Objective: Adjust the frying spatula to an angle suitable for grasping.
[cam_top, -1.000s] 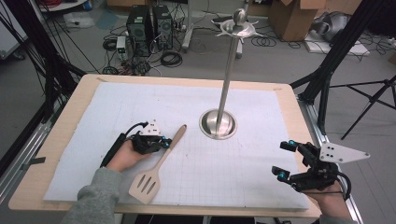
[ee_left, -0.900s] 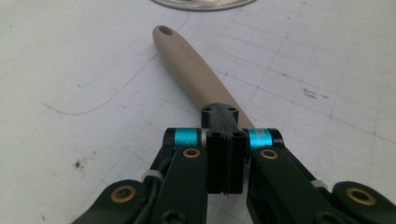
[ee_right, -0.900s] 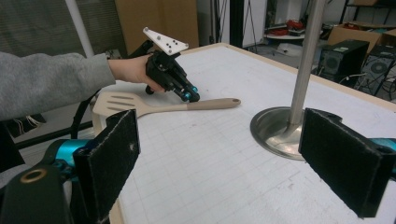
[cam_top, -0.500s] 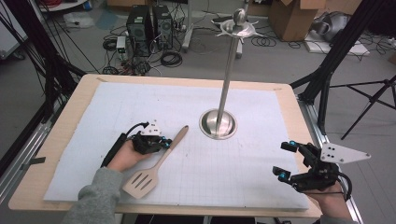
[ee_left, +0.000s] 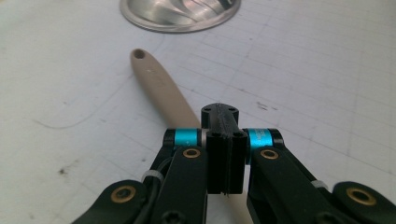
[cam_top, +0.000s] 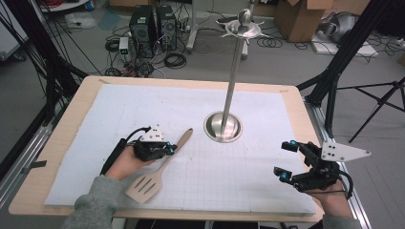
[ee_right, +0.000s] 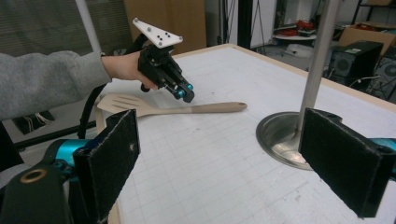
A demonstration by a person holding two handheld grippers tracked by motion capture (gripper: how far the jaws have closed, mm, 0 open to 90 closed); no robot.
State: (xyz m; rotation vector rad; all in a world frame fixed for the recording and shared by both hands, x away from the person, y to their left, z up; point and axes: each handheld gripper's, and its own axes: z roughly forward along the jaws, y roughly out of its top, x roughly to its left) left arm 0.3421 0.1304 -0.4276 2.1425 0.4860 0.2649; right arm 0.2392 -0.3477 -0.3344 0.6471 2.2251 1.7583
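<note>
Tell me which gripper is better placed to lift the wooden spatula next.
Left. The left gripper sits right over the wooden spatula handle, jaws closed together above it. The right gripper is open, well off to the far side beyond the metal stand.

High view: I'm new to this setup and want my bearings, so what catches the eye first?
A tall metal stand rises from a round base at the middle of the white mat. Left of it, the left gripper sits shut over the handle of a slotted wooden spatula. The right gripper waits open near the right edge.
</note>
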